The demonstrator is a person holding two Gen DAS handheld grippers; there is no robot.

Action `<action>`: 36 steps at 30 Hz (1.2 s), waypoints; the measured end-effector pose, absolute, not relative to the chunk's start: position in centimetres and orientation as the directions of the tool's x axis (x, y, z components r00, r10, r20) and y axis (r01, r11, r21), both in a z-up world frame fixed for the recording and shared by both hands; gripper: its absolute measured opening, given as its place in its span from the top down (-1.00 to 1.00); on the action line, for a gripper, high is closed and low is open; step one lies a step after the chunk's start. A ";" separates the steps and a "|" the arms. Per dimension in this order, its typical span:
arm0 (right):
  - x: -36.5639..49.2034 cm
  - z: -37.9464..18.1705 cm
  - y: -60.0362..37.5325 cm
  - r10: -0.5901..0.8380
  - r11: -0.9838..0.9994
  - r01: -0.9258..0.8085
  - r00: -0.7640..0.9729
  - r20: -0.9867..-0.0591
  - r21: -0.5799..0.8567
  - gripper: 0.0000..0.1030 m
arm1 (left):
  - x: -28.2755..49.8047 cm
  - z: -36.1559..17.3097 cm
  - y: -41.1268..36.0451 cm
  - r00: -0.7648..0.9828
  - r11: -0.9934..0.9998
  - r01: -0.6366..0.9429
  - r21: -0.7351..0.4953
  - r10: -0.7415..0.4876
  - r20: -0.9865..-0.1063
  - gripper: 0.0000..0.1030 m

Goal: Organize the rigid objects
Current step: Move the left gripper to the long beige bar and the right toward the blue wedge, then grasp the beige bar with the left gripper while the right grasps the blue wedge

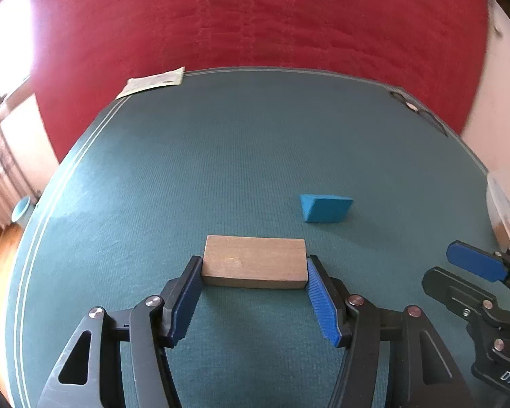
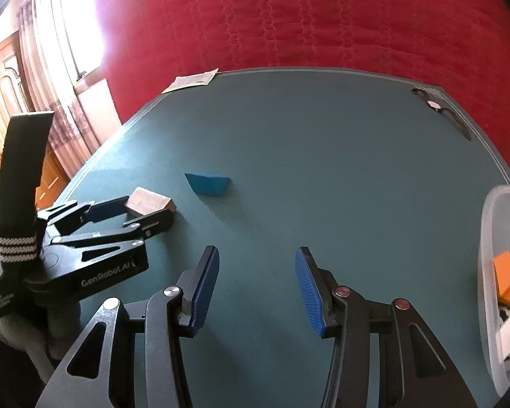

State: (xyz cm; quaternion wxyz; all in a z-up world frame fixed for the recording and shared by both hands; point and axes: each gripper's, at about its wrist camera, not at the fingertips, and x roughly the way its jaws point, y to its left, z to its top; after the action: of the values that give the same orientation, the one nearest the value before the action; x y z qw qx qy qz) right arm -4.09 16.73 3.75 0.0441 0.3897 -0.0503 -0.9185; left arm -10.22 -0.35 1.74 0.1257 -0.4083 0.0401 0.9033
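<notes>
1. The left tongs [image 1: 255, 272] grasp a wooden block [image 1: 254, 261] by its two short ends, low centre of the left wrist view; both blue pads touch the wood. In the right wrist view the same block [image 2: 148, 200] sits at mid left, between the left tongs' fingers.
2. Whether the block rests on the teal tabletop [image 1: 221, 156] or is held just above it cannot be told.
3. A blue wedge-shaped block [image 1: 326, 208] lies on the tabletop up and to the right of the wooden block, apart from it, with bare teal surface on all sides.
4. The right tongs [image 2: 256, 272] are spread wide with nothing between the pads, low centre of their own view; they also show at the lower right edge of the left wrist view [image 1: 472, 272].
5. A clear plastic tub [image 2: 486, 238] stands at the right edge of the right wrist view, with an orange block [image 2: 505, 272] and other pieces inside that are too cut off to name.
6. The far tabletop edge curves across the upper middle of both views. A paper slip [image 1: 153, 82] overhangs it at upper left, and a dark flat tool [image 2: 440, 110] lies by the upper right corner.
7. A red quilted cover [image 1: 255, 17] fills the frames beyond that edge.
8. The widest open stretch of tabletop lies between the wedge and the far edge.
</notes>
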 end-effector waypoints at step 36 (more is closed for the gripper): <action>-12.7 2.6 10.5 -0.101 -0.994 0.091 -0.681 -0.725 0.053 0.30 | -10.9 1.7 -4.3 -0.672 -0.998 0.030 -0.052 0.018 -0.740 -0.22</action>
State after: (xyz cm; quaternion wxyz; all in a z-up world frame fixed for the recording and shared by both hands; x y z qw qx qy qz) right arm -12.67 10.53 2.60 0.0526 0.3959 -0.0063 -0.9168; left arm -10.89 -4.29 1.71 -0.0031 -0.4047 -0.0296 0.9139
